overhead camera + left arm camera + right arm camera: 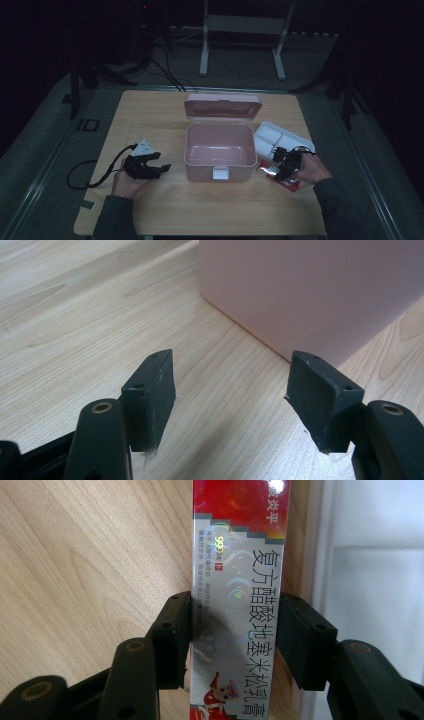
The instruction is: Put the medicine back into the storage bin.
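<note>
The right gripper (234, 635) is clamped across the short width of a red and silver carton (237, 580), one pad on each long side. The carton lies flat on the wooden table (165, 210). In the right gripper view its long axis runs straight away from the jaws, with the printed characters reading along that axis and the red end farthest off. In the high view the carton (280, 176) lies diagonally, just right of the open pink box (217, 152) and just in front of the white tray (280, 137). The left gripper (235, 395) has its jaws apart with nothing between them, low over the table and pointing at a wall of the pink box (320, 290).
</note>
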`<control>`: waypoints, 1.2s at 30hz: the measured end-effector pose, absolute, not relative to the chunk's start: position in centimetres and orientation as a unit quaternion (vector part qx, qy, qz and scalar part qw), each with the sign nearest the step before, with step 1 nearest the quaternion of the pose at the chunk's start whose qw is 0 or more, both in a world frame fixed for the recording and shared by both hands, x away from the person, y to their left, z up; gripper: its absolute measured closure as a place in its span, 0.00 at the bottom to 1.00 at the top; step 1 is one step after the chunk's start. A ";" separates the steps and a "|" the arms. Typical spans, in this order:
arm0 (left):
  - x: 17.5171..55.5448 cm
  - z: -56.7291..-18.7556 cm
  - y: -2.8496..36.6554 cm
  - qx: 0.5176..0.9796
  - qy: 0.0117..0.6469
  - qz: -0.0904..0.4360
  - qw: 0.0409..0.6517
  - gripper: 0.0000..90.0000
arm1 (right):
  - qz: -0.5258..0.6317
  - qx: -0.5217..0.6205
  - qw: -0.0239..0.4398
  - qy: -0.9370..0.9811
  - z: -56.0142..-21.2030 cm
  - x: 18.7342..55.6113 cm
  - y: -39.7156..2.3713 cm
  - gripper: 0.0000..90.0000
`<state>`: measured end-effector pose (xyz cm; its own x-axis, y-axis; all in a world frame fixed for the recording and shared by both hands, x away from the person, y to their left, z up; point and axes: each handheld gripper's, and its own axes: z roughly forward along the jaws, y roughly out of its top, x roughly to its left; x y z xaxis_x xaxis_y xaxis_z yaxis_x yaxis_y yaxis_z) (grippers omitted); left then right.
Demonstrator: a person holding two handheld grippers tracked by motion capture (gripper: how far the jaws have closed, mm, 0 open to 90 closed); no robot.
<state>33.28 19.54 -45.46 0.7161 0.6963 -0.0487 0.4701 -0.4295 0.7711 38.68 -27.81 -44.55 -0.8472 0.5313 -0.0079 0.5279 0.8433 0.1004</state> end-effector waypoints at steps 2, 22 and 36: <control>33.3 -45.4 19.6 0.834 0.350 0.140 0.403 0.40 | 0.043 0.273 0.017 0.961 -44.6 38.8 -27.8 0.55; 33.3 -45.5 19.6 0.834 0.350 0.140 0.402 0.39 | 0.036 0.217 0.006 0.975 -43.1 38.4 -27.8 0.57; 33.3 -45.5 19.6 0.835 0.349 0.139 0.402 0.40 | 0.049 0.173 0.020 0.983 -38.4 37.7 -27.8 0.57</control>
<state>33.31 19.55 -45.53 0.7169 0.6955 -0.0480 0.4713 -0.4329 0.7684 37.65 -27.77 -38.39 -0.9390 0.3432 -0.0220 0.3392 0.9349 0.1042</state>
